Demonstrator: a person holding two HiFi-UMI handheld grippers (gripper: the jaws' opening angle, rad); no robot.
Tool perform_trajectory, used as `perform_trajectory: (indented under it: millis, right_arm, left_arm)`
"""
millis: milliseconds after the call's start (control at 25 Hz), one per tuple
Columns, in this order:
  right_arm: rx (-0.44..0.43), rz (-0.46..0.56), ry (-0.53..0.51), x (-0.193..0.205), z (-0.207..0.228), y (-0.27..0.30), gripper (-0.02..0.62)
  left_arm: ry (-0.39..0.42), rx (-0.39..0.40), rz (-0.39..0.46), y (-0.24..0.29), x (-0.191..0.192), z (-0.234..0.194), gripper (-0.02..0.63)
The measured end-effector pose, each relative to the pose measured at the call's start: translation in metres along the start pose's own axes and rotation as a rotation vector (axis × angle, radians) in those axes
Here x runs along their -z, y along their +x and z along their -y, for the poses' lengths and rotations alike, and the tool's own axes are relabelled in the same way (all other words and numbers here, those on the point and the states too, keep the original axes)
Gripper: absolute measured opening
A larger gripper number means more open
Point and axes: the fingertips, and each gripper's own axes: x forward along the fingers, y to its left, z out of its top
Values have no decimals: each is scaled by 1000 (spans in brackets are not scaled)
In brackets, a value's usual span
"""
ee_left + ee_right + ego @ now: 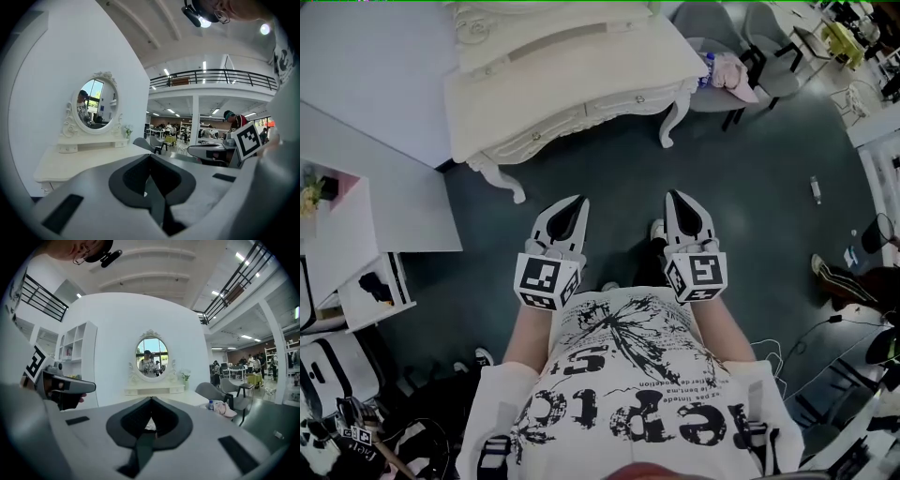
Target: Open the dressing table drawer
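Both grippers are held side by side in front of the person, over the dark floor (609, 173), pointing toward the front edge of the desk (562, 80) and well apart from it.

Left gripper (577, 201): jaws fully closed, tips meeting, nothing between them. The left gripper view confirms this; the left gripper (150, 157) faces the left end of the desk (79, 164) at an angle.

Right gripper (676, 196): jaws fully closed, tips together, nothing held. In its own view the right gripper (151, 400) faces the desk almost head-on.

Desk: cream white, carved curved legs, set against the white wall. An oval mirror (151, 352) in an ornate frame stands at the back edge, centred; it is also seen from the left gripper, as the mirror (96, 105). A small plant (186, 376) sits near the back right corner.

Drawer (628, 101): in the front apron under the desk's front edge, right of centre, with a small knob. Its face lies flush with the apron; it is shut. Neither gripper touches it.

A grey chair (216, 394) stands just off the desk's right end, with a pink cloth (226, 409) and a bottle (211, 405) on the seat.
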Motion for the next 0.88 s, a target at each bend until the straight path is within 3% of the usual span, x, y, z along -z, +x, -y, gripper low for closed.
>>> perform_trajectory:
  millis: [240, 560, 880]
  right_arm:
    - [-63, -23, -3, 0, 40, 49, 17]
    - [-177, -39, -10, -37, 135, 155, 17]
    - [-252, -74, -43, -57, 214, 228, 17]
  left_arm:
    - [-19, -66, -1, 55, -9, -12, 18]
    - [-53, -198, 4, 170, -49, -36, 18]
    - [-72, -244, 12, 271, -79, -38, 18]
